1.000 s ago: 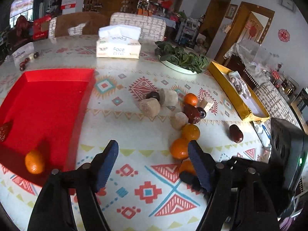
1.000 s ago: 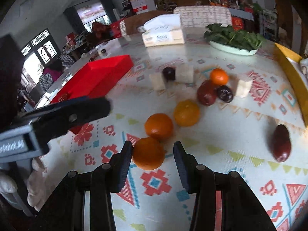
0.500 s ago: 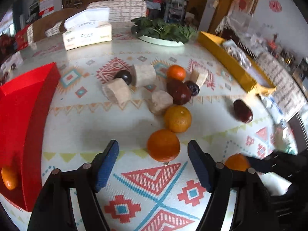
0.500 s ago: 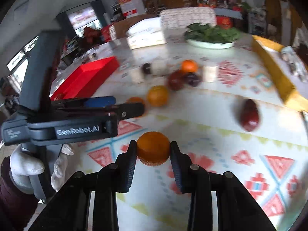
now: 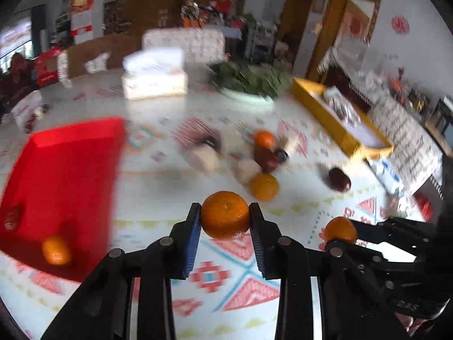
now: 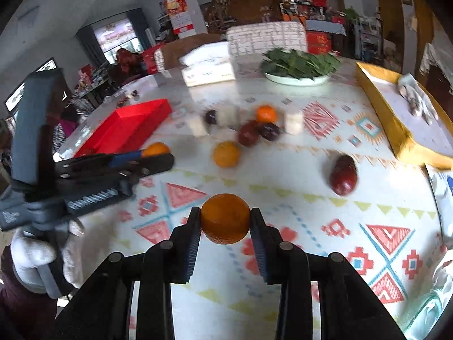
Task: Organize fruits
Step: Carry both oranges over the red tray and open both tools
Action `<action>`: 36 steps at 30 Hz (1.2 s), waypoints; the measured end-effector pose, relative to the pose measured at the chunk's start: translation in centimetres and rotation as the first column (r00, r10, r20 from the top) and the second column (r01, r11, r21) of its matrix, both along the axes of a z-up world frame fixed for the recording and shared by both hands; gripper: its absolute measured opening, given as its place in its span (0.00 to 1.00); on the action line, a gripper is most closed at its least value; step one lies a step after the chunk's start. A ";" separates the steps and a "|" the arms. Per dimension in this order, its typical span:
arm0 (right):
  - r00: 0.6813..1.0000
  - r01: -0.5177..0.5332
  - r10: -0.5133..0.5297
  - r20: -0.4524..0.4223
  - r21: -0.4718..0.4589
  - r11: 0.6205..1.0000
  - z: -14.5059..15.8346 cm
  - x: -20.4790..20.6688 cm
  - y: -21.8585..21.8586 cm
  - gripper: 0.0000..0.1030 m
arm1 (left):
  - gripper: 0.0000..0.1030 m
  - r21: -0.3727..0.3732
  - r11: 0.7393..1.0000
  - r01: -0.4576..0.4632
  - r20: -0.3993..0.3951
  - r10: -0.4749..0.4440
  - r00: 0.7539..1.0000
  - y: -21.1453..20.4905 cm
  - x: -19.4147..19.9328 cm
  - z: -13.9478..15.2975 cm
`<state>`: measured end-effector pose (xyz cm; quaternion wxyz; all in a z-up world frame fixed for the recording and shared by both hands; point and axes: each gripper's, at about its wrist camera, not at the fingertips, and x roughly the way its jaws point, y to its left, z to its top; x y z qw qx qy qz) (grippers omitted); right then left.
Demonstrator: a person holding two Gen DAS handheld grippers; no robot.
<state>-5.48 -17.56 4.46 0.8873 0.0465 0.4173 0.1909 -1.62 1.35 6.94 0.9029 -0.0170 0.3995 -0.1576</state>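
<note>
My left gripper [image 5: 225, 221] is shut on an orange [image 5: 225, 214] and holds it above the patterned tablecloth. My right gripper [image 6: 225, 222] is shut on another orange [image 6: 225, 218], also lifted; it shows at the lower right of the left wrist view [image 5: 340, 229]. The red tray [image 5: 62, 170] lies to the left with one orange [image 5: 56, 250] and a dark red fruit [image 5: 11, 221] in it. On the table remain two oranges [image 5: 264, 187] [image 5: 264, 139], dark red fruits [image 6: 343, 175] [image 6: 249, 134] and pale blocks [image 6: 293, 119].
A yellow tray [image 5: 337, 121] stands at the right. A plate of green leaves [image 6: 300, 66] and a tissue box [image 5: 154, 80] stand at the back. Chairs stand behind the table.
My left gripper has shut on the orange that lay in front of it and lifted it. My right gripper still holds its orange, lifted off the table. Both views have shifted.
</note>
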 end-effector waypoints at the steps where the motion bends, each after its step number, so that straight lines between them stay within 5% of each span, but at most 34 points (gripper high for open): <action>1: 1.000 -0.013 0.013 0.006 0.005 1.000 0.4 0.1 0.7 0.36 | 0.32 0.000 1.000 -0.027 0.018 0.027 0.999 1.7 -0.3 0.9; 8: 0.990 -0.141 0.139 0.030 0.051 0.989 2.9 1.9 8.0 0.36 | 0.32 0.052 0.974 -0.220 0.071 0.216 0.974 11.3 0.4 3.0; 17: 0.966 -0.260 0.260 -0.003 0.067 0.963 2.9 6.8 19.5 0.36 | 0.32 0.061 0.932 -0.357 -0.014 0.358 0.934 20.1 3.7 -0.4; 29: 0.966 -0.252 0.249 -0.074 -0.029 0.967 -0.9 12.1 26.7 0.36 | 0.33 0.048 0.924 -0.380 -0.075 0.383 0.921 21.8 5.5 -3.5; 36: 0.971 -0.234 0.231 -0.059 -0.051 0.971 -0.9 13.0 26.8 0.38 | 0.49 0.033 0.918 -0.396 -0.060 0.397 0.916 22.0 5.1 -3.0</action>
